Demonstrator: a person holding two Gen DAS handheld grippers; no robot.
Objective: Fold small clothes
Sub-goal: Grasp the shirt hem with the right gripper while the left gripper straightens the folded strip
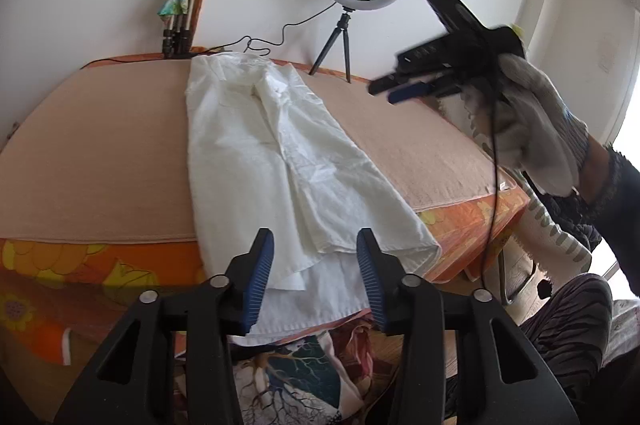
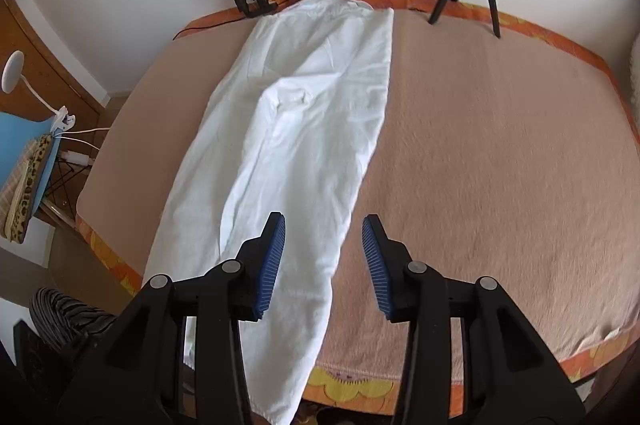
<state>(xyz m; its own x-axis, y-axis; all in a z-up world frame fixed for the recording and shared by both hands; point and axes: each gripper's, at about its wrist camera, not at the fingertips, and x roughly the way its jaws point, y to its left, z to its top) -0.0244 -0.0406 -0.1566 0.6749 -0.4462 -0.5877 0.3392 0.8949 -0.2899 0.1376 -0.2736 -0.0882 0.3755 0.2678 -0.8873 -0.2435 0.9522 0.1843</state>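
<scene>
A white garment (image 1: 280, 153) lies lengthwise on the peach-covered table (image 1: 100, 145), folded into a long strip, its near end hanging over the front edge. My left gripper (image 1: 316, 245) is open and empty, just above that hanging end. In the right wrist view the garment (image 2: 304, 113) runs from the far edge to the near edge of the table (image 2: 500, 165). My right gripper (image 2: 324, 229) is open and empty, hovering above the garment's right edge near the front. It also shows in the left wrist view (image 1: 404, 87), held high at the right by a gloved hand.
A ring light on a black tripod (image 1: 352, 9) stands at the table's far edge, its cable trailing left. A folded tripod with cloth (image 1: 182, 9) leans on the wall. A blue chair (image 2: 24, 153) and lamp stand left of the table. The person's striped leg (image 1: 568, 329) is at the right.
</scene>
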